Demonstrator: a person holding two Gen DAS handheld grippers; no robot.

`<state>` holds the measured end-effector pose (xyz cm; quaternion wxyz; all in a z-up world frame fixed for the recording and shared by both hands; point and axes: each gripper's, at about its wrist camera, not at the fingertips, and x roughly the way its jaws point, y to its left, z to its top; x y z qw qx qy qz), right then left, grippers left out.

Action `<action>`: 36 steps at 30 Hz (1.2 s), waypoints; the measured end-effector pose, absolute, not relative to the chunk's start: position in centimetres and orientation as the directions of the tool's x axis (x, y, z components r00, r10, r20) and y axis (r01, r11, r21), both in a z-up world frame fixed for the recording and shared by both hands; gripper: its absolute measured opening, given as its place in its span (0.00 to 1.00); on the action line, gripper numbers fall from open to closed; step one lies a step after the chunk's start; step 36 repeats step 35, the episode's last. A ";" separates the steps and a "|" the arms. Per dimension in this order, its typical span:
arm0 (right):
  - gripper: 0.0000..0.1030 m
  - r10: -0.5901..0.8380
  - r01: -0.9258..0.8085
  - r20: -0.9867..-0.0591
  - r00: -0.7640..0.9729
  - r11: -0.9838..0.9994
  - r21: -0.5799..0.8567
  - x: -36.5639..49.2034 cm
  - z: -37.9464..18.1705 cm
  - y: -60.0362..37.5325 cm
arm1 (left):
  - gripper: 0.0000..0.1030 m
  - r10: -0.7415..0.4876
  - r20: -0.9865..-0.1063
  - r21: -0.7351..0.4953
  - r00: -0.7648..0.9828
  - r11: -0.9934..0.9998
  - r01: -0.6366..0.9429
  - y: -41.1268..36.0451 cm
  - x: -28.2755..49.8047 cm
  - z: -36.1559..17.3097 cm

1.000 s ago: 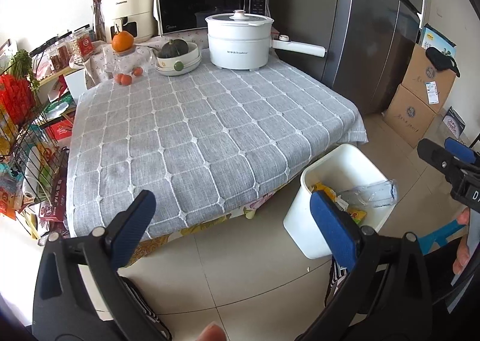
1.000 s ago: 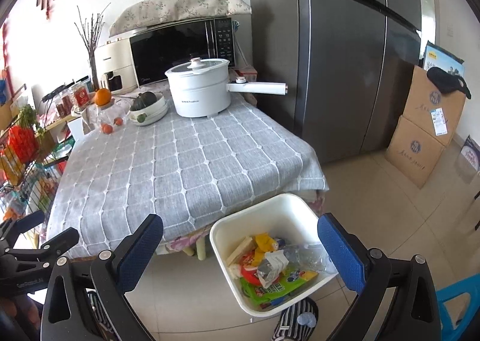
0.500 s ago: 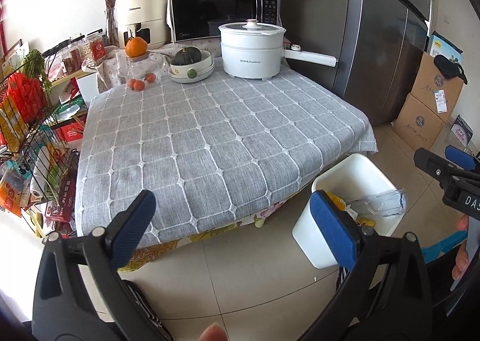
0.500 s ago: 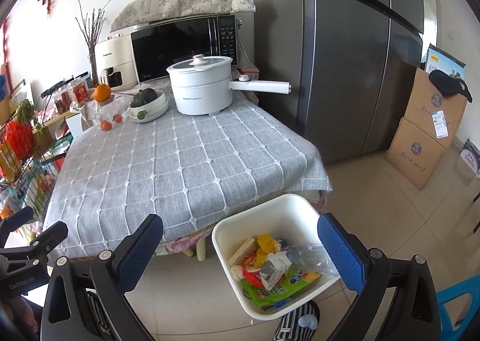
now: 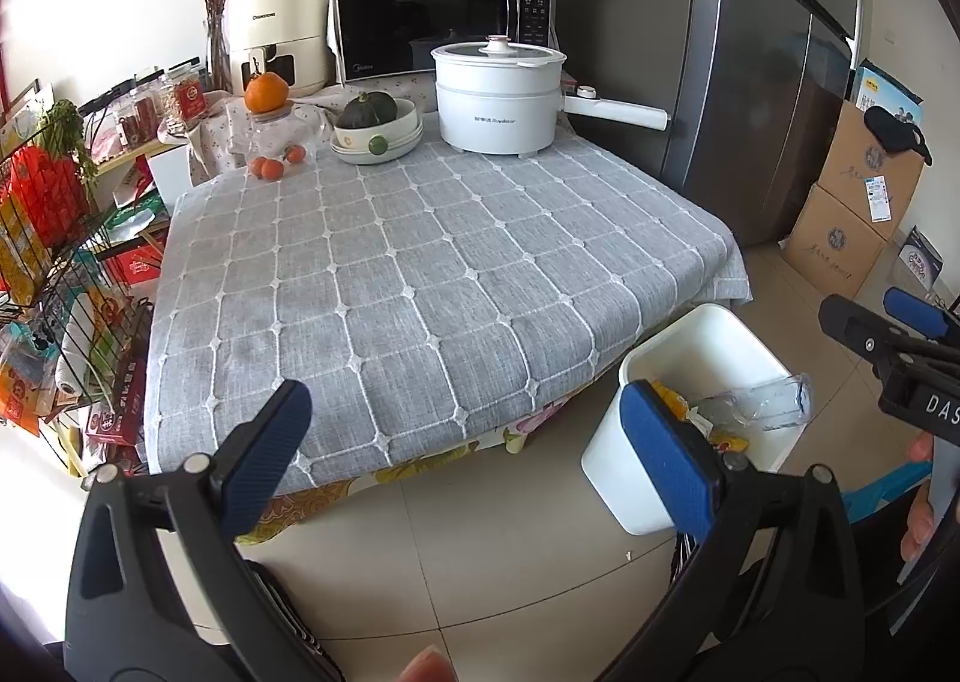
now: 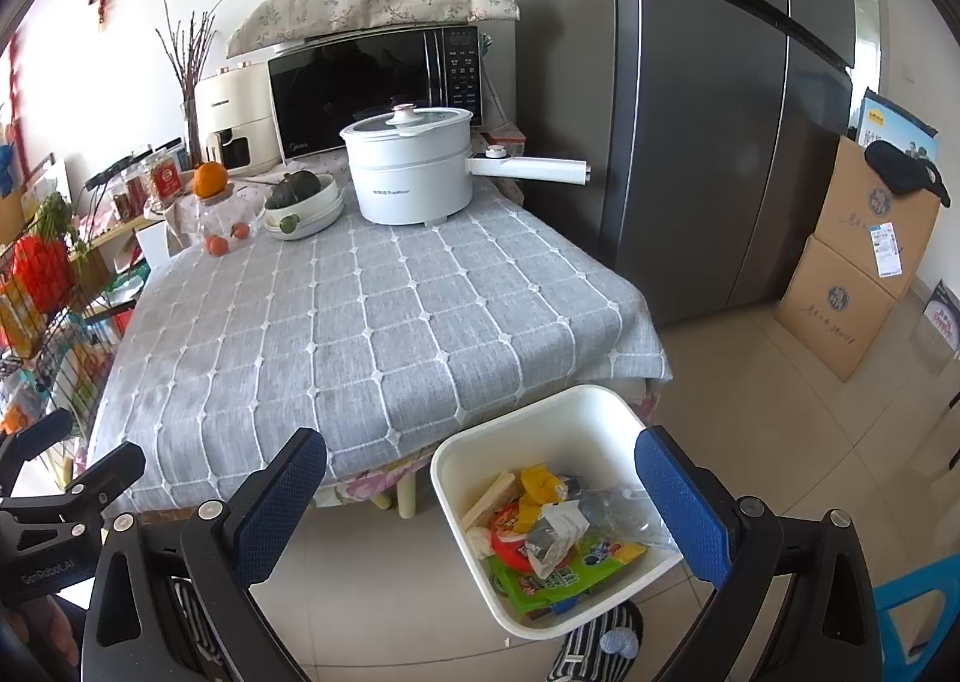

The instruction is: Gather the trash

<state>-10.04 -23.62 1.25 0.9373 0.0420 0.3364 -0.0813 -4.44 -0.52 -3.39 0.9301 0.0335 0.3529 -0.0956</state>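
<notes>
The trash (image 6: pixel 555 538) lay heaped in the white bin (image 6: pixel 522 430) on the tiled floor (image 6: pixel 750 382), just off the near right corner of the counter (image 6: pixel 372 322): a green wrapper, a red round lid, yellow scraps, a crumpled grey-white packet and a clear plastic bottle (image 5: pixel 759 403) leaning over the rim. In your right wrist view the bin sat between the two blue pads and a little beyond them; your right gripper (image 6: pixel 480 487) had its jaws spread wide with nothing in them. In your left wrist view the bin (image 5: pixel 708 340) stood partly behind the right-hand pad of your left gripper (image 5: pixel 465 430), whose jaws were likewise wide apart and held nothing. Your right gripper (image 5: pixel 894 346) showed at the right edge of that view, beside the bin.

The counter wore a grey checked cloth, and its hanging edge reached down close to the bin's far rim. At the counter's back stood a white electric pot (image 6: pixel 411 172) with a long handle pointing right, a bowl with a dark green squash (image 6: pixel 300 196), an orange (image 6: pixel 210 179) on a glass jar, and small fruits beside it. Behind them were a microwave (image 6: pixel 372 88) under a floral cover and a cream appliance (image 5: pixel 273 40). A grey refrigerator (image 6: pixel 720 112) rose to the right, with cardboard boxes (image 6: pixel 858 262) stacked past it. A wire rack (image 5: pixel 54 274) of packets stood left of the counter. A striped slipper (image 6: pixel 600 646) lay against the bin's near side.
</notes>
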 end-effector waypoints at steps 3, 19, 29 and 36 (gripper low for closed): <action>1.00 -0.125 0.182 -0.637 0.760 0.983 0.025 -10.0 1.2 -23.6 | 0.99 -0.155 -0.664 -0.007 0.732 0.980 0.201 -0.5 -4.4 -3.4; 1.00 -0.122 0.181 -0.640 0.759 0.983 0.026 -10.0 1.1 -23.6 | 0.99 -0.177 -0.670 -0.033 0.721 0.977 0.209 -0.7 -4.6 -3.3; 1.00 -0.117 0.176 -0.642 0.758 0.984 0.029 -9.8 0.9 -23.7 | 0.99 -0.169 -0.681 -0.039 0.713 0.980 0.195 -0.5 -4.3 -3.6; 1.00 -0.133 0.172 -0.665 0.735 0.985 -0.008 -8.9 0.6 -23.3 | 0.99 -0.119 -0.719 -0.007 0.684 0.986 0.164 1.1 -2.1 -2.5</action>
